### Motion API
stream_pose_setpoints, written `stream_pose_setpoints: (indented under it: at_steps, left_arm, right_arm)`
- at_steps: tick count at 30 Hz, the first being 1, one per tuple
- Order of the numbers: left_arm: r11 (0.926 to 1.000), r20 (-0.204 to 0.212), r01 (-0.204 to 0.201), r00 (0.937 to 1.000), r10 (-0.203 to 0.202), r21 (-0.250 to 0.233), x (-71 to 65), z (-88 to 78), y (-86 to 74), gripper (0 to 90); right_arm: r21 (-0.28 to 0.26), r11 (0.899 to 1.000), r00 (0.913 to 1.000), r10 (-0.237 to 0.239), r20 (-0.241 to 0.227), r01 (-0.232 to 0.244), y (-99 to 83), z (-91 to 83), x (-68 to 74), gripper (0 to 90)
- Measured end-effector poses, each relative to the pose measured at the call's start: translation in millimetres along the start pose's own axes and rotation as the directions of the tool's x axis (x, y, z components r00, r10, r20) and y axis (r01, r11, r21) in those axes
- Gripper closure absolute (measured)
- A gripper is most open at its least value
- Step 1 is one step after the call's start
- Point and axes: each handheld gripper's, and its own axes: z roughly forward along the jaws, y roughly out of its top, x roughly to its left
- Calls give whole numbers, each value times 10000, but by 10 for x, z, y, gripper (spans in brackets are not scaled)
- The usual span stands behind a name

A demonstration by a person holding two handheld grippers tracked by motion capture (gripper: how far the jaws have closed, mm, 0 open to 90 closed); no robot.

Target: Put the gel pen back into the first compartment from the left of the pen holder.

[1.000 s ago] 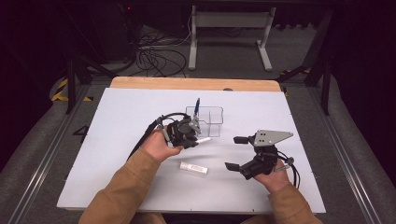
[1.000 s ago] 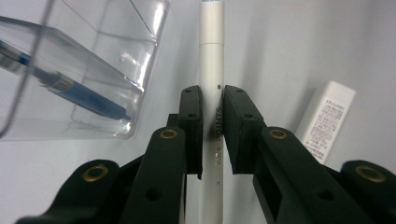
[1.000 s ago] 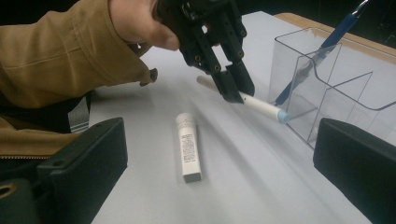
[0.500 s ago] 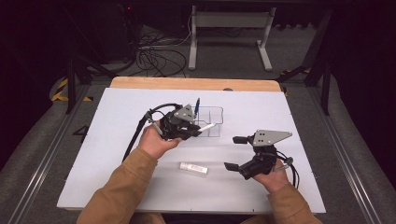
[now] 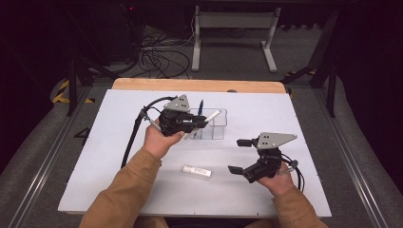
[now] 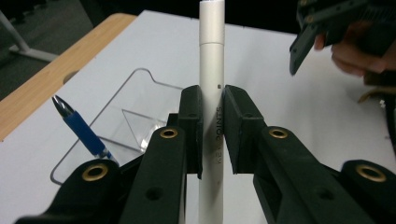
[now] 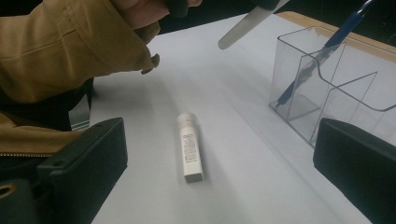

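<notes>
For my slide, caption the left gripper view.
Left gripper clamps a white pen above a clear organizer holding a blue pen.

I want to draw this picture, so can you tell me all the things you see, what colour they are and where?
white pen: one, white, clamped between the left gripper's fingers, above the clear holder
blue pen: one, blue, leaning inside the clear holder
clear holder: one, see-through, with compartments, on the table's middle
small tube: one, white with print, lying flat on the table near the person
table: one, white top with a wooden far edge
cables: several, black, on the floor beyond the table
left gripper: one, black, shut on the white pen
right gripper: one, black, fingers wide open, over the table
sleeves: two, tan
</notes>
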Motion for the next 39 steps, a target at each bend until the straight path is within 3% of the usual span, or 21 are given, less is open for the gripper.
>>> stream_pose_setpoints:
  at_steps: [8, 10, 19, 35, 39]
  left_arm:
    - [9952, -320, 287, 9990, -318, -930, 51, -8, 8, 784]
    - [9934, -464, 205, 9986, -258, -1126, 60, 2, 12, 784]
    - [9783, -896, 128, 9955, -320, -2069, 116, 53, 26, 783]
    - [9380, -549, 877, 9921, -1124, -3353, 270, 246, -14, 783]
    - [9298, -713, 990, 9886, -1325, -3544, 312, 302, -21, 783]
  right_arm:
    - [33, 10000, 10000, 0, -22, 0, -2, 7, 1, 33]
    - [48, 10000, 10000, -11, -24, 11, -2, 8, 2, 33]
    - [74, 10000, 10000, -16, -40, 17, -6, 10, 2, 33]
    - [121, 9999, 9999, -20, -107, 21, -9, 23, 5, 32]
    - [153, 9999, 9999, -40, -137, 42, -11, 29, 7, 31]
